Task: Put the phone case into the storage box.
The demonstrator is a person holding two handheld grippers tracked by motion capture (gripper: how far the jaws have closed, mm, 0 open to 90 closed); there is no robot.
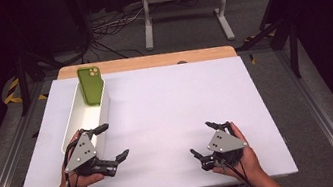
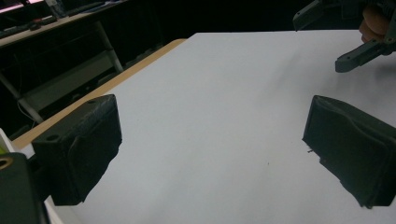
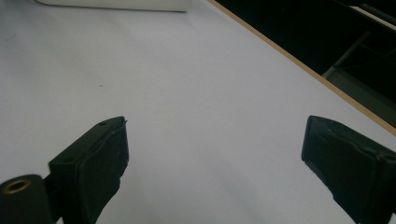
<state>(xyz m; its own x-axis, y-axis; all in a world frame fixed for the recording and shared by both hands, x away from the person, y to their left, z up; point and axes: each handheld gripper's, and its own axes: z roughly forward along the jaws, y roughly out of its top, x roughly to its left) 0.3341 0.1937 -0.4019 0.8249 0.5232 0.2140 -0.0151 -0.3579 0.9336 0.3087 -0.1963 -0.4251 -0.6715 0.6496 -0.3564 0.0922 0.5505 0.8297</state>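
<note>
1. One white table [image 1: 170, 98], with a wooden edge at its far side, is carrying everything in the high view.
2. One long white bin [image 1: 75, 119] is lying along the table's left part, running from the far edge toward the person.
3. Two hand-held grippers are resting near the table's front edge, well apart. The left gripper [image 1: 111, 142] is sitting just beside the near end of the bin, its jaws spread wide and holding nothing. The right gripper [image 1: 201, 141] is likewise standing with jaws parted and empty; both gripper views are showing bare table between the jaws.
4. One green phone [image 1: 91, 85] is standing upright at the bin's far end, leaning on its wall, camera lenses uppermost.
</note>
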